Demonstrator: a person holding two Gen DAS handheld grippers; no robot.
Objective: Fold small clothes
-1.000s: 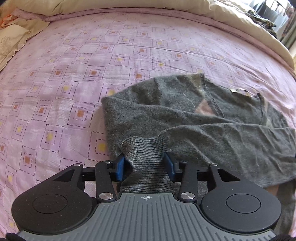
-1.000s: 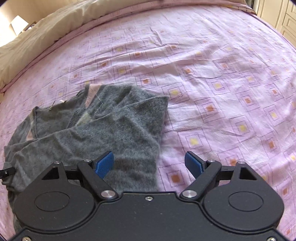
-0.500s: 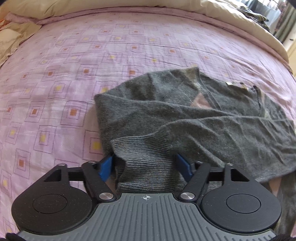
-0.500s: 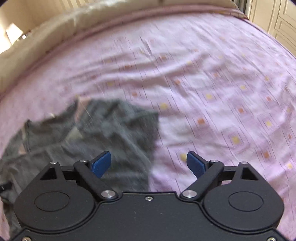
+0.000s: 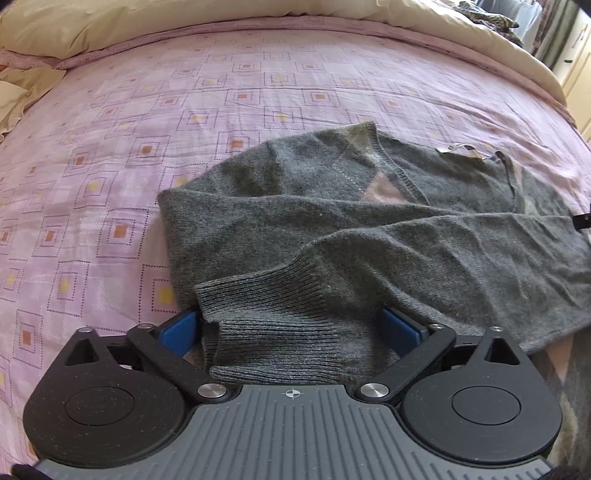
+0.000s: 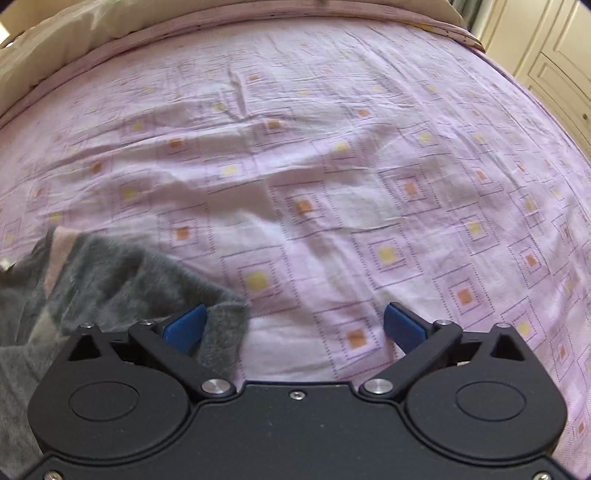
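A small grey knit sweater [image 5: 295, 221] with pink argyle patches lies on the pink patterned bedspread [image 5: 147, 110], both sleeves folded across its front. In the left wrist view my left gripper [image 5: 291, 328] stands open, its blue pads spread wide on either side of the ribbed cuff [image 5: 273, 332] that lies between them. My right gripper [image 6: 295, 325] is open too, over the bedspread [image 6: 332, 184] beside the sweater's edge [image 6: 110, 280]. A corner of grey knit lies by its left pad.
A cream duvet [image 5: 110, 22] is bunched along the far edge of the bed. White cabinet doors [image 6: 554, 55] stand beyond the bed's right side. Bare bedspread stretches left of the sweater and ahead of the right gripper.
My left gripper's jaws have spread wider around the cuff. My right gripper has swung right, off the sweater, so the garment now sits at its lower left.
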